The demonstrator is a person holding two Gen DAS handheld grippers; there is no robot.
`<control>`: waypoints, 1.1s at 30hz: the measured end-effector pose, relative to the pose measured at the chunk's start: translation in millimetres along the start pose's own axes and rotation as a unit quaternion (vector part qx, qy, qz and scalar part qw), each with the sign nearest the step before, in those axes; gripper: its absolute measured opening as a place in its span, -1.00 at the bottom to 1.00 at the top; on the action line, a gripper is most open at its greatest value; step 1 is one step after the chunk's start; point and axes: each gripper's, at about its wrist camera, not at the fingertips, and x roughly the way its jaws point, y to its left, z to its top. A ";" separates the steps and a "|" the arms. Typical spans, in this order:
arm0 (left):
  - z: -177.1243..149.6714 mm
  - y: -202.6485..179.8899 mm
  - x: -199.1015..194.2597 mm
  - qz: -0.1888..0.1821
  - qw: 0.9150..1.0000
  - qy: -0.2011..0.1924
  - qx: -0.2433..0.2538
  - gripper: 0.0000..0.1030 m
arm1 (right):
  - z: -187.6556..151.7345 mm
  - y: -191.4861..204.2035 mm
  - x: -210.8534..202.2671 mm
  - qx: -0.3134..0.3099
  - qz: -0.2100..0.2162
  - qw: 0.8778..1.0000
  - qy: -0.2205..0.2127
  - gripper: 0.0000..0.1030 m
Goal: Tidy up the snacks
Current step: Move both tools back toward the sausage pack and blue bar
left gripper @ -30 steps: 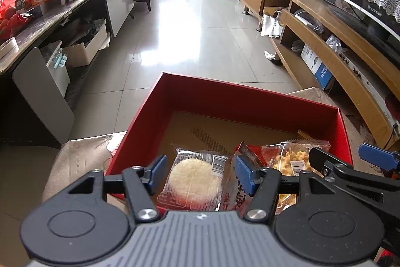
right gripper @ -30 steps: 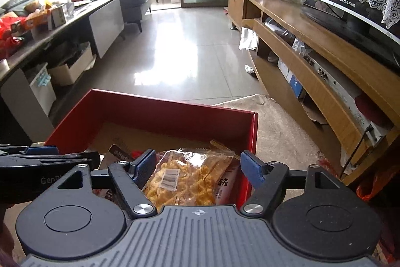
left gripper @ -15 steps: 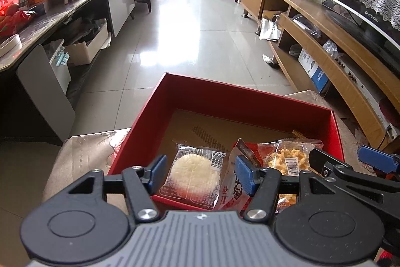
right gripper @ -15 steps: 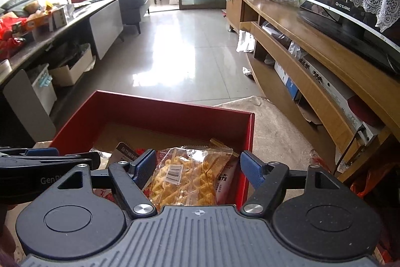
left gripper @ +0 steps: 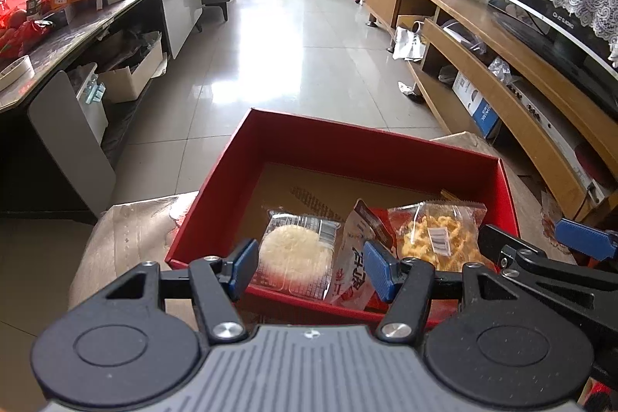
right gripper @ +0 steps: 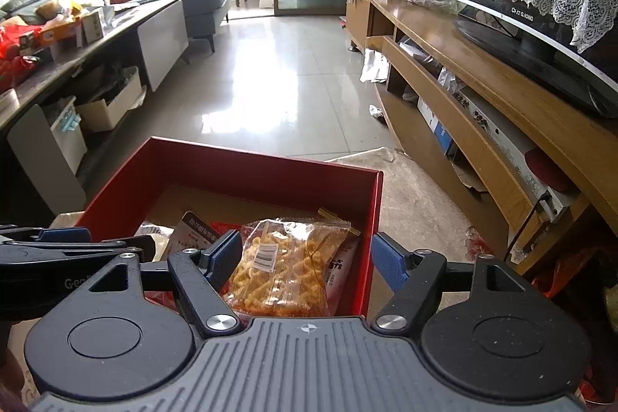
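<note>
Red box: a shallow red cardboard box (left gripper: pixel 347 149) fills the lower centre of both views, its brown floor bare toward the far wall.
Snacks: three packets lie bunched against the near wall; a clear-wrapped pale round cake (left gripper: pixel 295 251) at lower centre of the left view, a red-and-white packet (left gripper: pixel 355 257) propped on edge beside it, and a clear bag of yellow twists (right gripper: pixel 282 269) at lower centre of the right view, overlapping the red one.
Left gripper (left gripper: pixel 311 267): jaws spread and holding nothing, hovering over the near rim with the round cake framed between them.
Right gripper (right gripper: pixel 307 257): jaws spread and holding nothing, poised above the bag of twists.
Step in hand: judged as between placements; the packets are in the box but piled, not laid out.
Next move: probably either fetching another snack or lowering onto a packet to shift it toward the bare far half; a flat packet calls for a pinch on its crimped edge.
Edges: the near rim sits right under both sets of jaws, and the right wall of the box is close beside the twists.
Open room: the far half of the box floor is free; the two grippers are near each other at the frame edges, so sideways moves risk a bump.
</note>
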 end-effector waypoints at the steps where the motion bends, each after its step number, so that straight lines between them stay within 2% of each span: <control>1: -1.9 0.2 -1.3 0.000 1.000 0.001 0.001 0.14 | -1.0 0.2 -1.2 -0.002 -0.001 1.000 0.001 0.55; 15: -47.3 11.0 -19.1 -0.012 0.999 0.041 0.014 0.13 | -33.6 10.2 -22.4 -0.021 0.009 0.999 0.038 0.55; 25: -77.2 -7.5 -8.0 -0.047 0.994 0.090 0.050 0.13 | -64.2 -2.6 -27.9 -0.016 -0.008 0.996 0.084 0.53; 33: -81.9 -23.1 13.3 -0.083 0.987 0.119 0.075 0.14 | -83.0 -21.5 -21.1 0.003 -0.001 0.992 0.129 0.53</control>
